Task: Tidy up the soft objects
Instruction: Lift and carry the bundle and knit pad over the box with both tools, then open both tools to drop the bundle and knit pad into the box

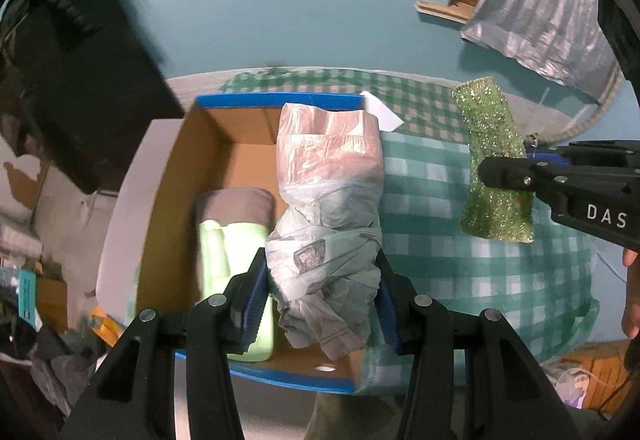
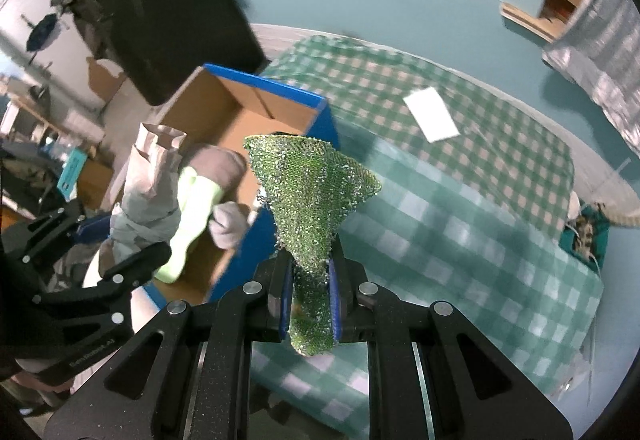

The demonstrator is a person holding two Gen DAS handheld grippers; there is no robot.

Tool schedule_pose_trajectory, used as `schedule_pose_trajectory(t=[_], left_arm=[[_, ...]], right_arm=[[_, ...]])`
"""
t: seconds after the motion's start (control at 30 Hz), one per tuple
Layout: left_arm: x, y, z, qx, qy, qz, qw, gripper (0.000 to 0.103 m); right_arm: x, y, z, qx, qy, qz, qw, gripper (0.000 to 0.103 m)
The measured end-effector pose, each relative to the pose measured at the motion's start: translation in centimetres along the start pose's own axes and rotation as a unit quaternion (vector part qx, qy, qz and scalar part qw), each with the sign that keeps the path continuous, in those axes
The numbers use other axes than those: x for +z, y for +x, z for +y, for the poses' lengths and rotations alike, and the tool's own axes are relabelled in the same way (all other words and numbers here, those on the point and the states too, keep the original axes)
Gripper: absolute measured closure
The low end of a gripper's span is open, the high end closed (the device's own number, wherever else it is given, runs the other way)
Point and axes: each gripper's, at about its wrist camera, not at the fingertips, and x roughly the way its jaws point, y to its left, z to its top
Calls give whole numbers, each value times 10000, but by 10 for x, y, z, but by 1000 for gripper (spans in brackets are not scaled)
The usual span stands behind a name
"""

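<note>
My left gripper is shut on a knotted plastic bag bundle and holds it over the right side of an open blue-edged cardboard box. A grey and pale green soft roll lies inside the box. My right gripper is shut on a green glittery scrub cloth and holds it above the checked cloth, just right of the box. The right gripper and its cloth also show in the left wrist view; the left gripper with its bag shows in the right wrist view.
A green checked tablecloth covers the table. A white card lies on it behind the box. A large black object stands behind the box on the left. A silver curtain hangs at the right. Clutter lies on the floor at the left.
</note>
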Motion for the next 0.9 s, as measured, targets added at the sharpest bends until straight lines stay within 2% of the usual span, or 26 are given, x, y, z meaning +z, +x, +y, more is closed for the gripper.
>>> schedule_pose_trajectory(t=[0.5,0.9], left_arm=[[-9,-4,62,364,-755,48,9965,54],[-13,7,99,531,-1087,172,9925,54]], right_arm=[[36,27,62,271,-612,142,9977,90],[52,59,94,330,-880,437,9946,90]])
